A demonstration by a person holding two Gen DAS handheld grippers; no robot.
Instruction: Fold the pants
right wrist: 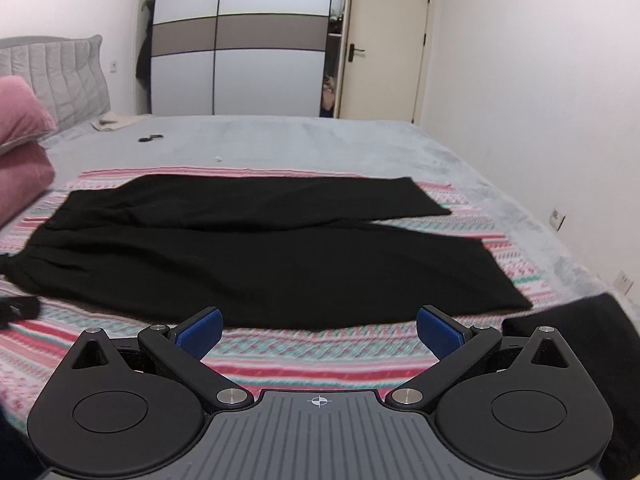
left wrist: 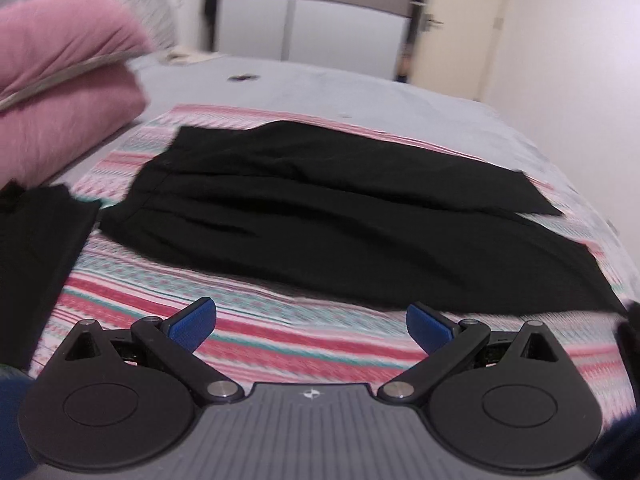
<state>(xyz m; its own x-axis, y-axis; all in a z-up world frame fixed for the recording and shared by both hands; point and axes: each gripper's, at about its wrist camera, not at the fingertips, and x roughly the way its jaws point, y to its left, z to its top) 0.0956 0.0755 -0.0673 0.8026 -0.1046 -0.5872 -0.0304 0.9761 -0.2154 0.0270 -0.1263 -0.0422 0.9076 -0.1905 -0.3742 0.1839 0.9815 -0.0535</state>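
Black pants (left wrist: 320,216) lie flat on a striped pink, white and teal blanket (left wrist: 280,340), waistband to the left, both legs spread to the right. They also show in the right wrist view (right wrist: 260,256). My left gripper (left wrist: 311,326) is open and empty, hovering over the blanket just short of the near leg's edge. My right gripper (right wrist: 319,330) is open and empty too, at the near edge of the near leg. The blue pads (right wrist: 200,330) touch nothing.
Pink pillows (left wrist: 68,80) lie at the left by a grey headboard (right wrist: 56,76). Other black cloth lies at the left (left wrist: 36,248) and at the right (right wrist: 580,344). A grey bedspread (right wrist: 320,144) lies beyond the blanket, with a wardrobe (right wrist: 240,44), door and wall behind.
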